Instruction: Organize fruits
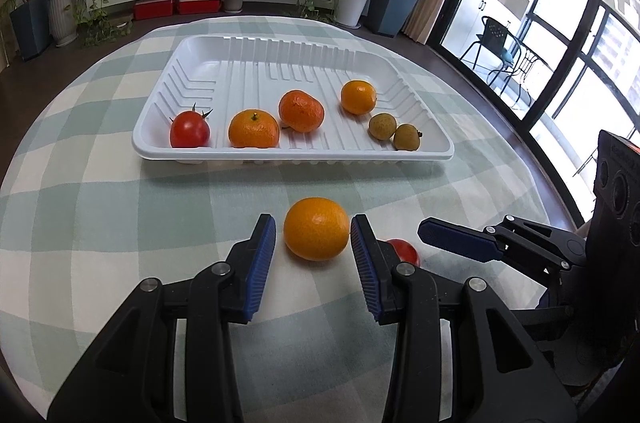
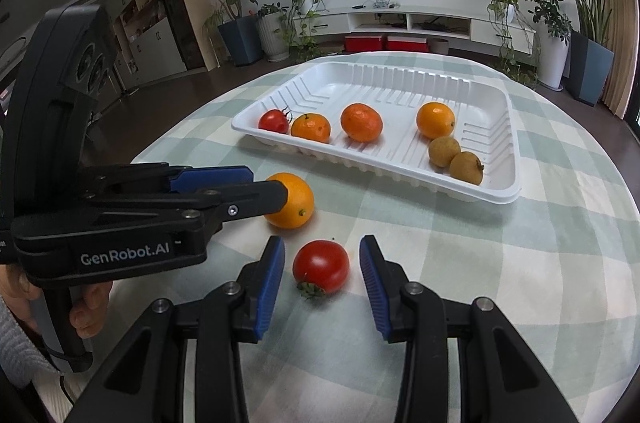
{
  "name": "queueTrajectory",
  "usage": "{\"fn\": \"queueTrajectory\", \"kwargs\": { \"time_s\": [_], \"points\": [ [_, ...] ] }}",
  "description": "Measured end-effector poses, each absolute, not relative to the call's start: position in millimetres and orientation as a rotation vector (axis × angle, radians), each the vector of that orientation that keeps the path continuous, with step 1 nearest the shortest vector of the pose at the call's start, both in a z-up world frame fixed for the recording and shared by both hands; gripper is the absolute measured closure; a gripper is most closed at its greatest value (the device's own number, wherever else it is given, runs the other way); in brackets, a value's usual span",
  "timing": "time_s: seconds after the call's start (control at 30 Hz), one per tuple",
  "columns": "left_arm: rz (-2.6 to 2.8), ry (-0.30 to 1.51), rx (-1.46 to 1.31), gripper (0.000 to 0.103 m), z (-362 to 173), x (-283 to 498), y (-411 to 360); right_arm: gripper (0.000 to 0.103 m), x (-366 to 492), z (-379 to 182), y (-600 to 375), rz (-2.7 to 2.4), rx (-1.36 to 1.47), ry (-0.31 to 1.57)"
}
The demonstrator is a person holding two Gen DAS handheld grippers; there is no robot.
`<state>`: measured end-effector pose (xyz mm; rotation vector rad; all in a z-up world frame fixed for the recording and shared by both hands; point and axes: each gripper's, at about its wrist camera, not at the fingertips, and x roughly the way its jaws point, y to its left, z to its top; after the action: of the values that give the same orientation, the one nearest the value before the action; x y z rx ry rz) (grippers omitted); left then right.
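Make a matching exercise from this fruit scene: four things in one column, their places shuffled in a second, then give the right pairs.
Things:
1. loose orange
2. loose tomato
3. two small brown fruits
4. stemmed tomato

Places:
A. in the white tray, at its left end
B. on the cloth, between the right gripper fingers
C. in the tray, at its right end
D. on the cloth, between the left gripper fingers

Pairs: 1-D, 2-B, 3-C, 4-A

Checked tablecloth (image 1: 120,223) on table: white tray (image 1: 296,153), loose orange (image 1: 316,227), loose tomato (image 2: 321,265).
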<state>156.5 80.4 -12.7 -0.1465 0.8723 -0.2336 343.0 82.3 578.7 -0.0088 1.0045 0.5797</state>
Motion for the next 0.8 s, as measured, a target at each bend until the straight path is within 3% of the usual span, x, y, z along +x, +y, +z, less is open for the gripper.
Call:
{"fn": "queueTrajectory", "kwargs": {
  "time_s": [0.8],
  "points": [
    [-0.247,0.902,-0.167,0.066,-23.6,168.9,77.7,0.06,346.2,571.6,83.1,0.578,0.0,1.044]
  ]
}}
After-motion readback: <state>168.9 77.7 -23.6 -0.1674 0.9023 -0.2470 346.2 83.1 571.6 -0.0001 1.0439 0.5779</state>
